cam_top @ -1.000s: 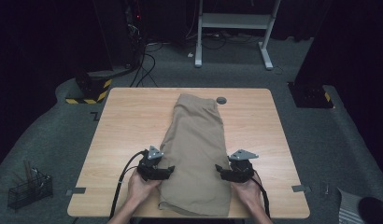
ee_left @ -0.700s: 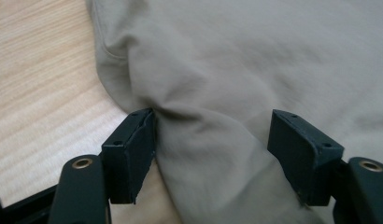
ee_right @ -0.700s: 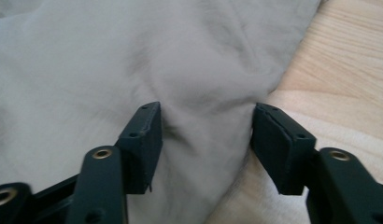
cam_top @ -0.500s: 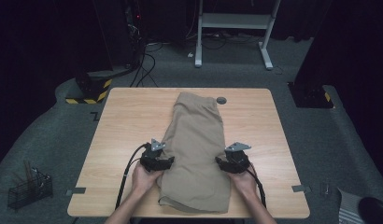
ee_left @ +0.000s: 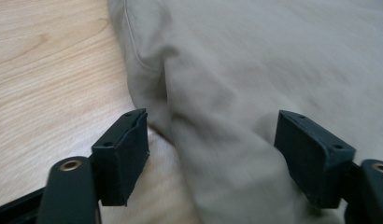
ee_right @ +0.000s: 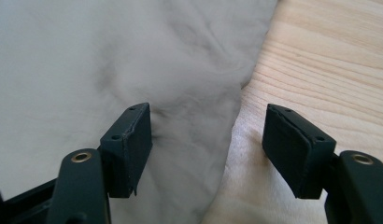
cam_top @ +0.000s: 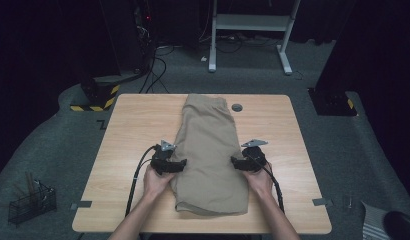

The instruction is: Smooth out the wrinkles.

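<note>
A tan folded garment [cam_top: 208, 145] lies lengthwise down the middle of the wooden table [cam_top: 138, 125]. My left gripper [cam_top: 180, 164] sits at its left edge and my right gripper [cam_top: 234, 162] at its right edge, both low on the tabletop and pointing inward. In the left gripper view, the left gripper [ee_left: 210, 121] has a rumpled fold of the garment [ee_left: 255, 56] between its jaws, untouched by the pads. In the right gripper view, the right gripper [ee_right: 206, 112] straddles the garment's [ee_right: 87, 56] edge without pinching it. Both pairs of jaws have just been opening.
A small dark round disc [cam_top: 237, 107] lies on the table beside the garment's far end. On the floor are a black wire basket [cam_top: 30, 202] at the left, a yellow-and-black striped base [cam_top: 95, 95] and a white desk frame [cam_top: 248, 22] beyond the table.
Both hands have slid away from the person along the garment's two sides, to about its middle. The garment lies as before.
</note>
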Available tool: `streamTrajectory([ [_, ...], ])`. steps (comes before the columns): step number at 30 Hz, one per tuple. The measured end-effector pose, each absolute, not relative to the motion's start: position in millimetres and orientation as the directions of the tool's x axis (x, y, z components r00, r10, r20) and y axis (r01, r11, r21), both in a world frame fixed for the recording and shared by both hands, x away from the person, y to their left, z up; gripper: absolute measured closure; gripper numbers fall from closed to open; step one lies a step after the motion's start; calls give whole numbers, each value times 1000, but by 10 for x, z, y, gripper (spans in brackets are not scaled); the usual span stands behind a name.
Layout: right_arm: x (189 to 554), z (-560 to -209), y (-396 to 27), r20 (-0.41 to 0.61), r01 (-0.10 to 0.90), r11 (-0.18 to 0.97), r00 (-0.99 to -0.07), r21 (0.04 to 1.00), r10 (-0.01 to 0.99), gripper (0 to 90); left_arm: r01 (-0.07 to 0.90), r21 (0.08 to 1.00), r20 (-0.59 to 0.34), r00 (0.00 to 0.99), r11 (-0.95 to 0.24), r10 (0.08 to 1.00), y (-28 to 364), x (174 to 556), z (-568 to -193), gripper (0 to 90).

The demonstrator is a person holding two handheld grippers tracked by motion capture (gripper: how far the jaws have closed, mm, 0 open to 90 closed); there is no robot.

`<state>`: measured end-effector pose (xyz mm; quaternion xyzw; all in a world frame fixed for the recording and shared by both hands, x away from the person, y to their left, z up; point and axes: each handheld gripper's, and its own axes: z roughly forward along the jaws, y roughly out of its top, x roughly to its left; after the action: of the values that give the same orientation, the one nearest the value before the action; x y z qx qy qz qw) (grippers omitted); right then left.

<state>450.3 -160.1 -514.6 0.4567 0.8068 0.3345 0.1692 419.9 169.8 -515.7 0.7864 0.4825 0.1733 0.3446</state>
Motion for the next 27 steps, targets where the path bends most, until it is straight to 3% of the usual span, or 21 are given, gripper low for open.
streamTrajectory([
  [6, 4171, -5087, -1734, 86, 610, 332, -552, 720, 829, 326, 626, 727, -104, 508, -283, 855, 1745, 3884, -5090, 247],
  [15, 4126, -5169, -1740, 137, 647, 304, -538, 699, 832, 320, 666, 701, -128, 470, -255, 874, 1735, 3980, -5185, 243],
  [20, 4120, -5169, -1582, 35, 622, 384, -552, 682, 833, 326, 675, 683, -108, 470, -278, 876, 1744, 3957, -5165, 250],
  [24, 4064, -5169, -1540, 7, 611, 414, -566, 675, 824, 326, 676, 690, -137, 470, -257, 872, 1801, 3860, -5173, 232],
  [27, 4039, -5160, -1508, -5, 607, 430, -575, 668, 818, 357, 663, 689, -94, 481, -292, 872, 1734, 3837, -5175, 249],
])
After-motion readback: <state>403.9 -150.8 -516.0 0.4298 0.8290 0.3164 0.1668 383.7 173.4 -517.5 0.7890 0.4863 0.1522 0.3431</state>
